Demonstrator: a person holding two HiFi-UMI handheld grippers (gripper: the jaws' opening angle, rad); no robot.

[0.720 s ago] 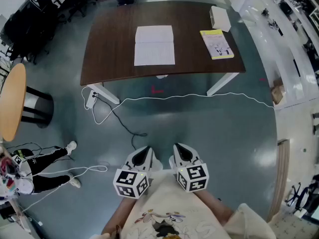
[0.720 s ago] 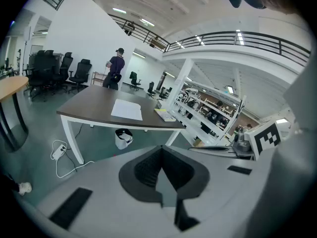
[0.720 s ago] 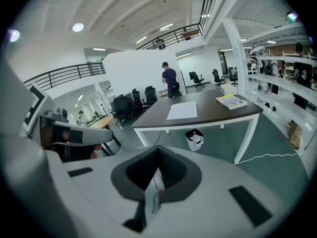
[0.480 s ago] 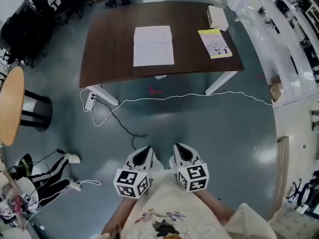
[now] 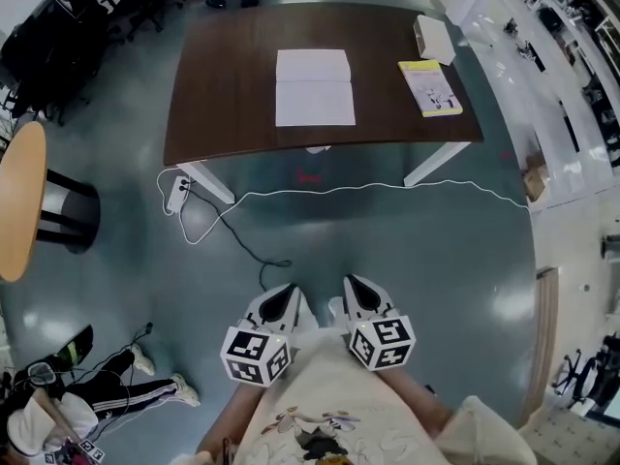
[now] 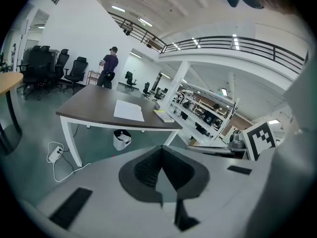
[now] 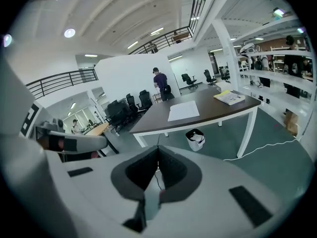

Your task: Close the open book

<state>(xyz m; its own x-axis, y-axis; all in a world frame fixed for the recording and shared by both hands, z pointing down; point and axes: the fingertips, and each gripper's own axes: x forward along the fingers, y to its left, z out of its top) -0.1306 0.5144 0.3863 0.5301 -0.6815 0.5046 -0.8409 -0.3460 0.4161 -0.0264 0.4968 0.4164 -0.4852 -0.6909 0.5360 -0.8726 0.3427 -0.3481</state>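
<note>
- Looking down in the head view, the open book point(image 5: 315, 87) lies flat on the dark table point(image 5: 223, 85), straight ahead and well apart from both tools; its crease runs left to right, one leaf far, one near
- The left gripper point(image 5: 281, 300) and right gripper point(image 5: 356, 294) sit side by side near the person's body, and neither is plainly closer to the book
- Counted: one open book, one yellow book point(image 5: 430, 87) to its right, one white box point(image 5: 434, 39) at the far right corner, two grippers
- Left gripper view: jaws pressed together on nothing, the open book point(image 6: 129, 110) far ahead, a little left of them
- Right gripper view: jaws likewise pressed together and empty, the open book point(image 7: 183, 111) far ahead, a little right
</note>
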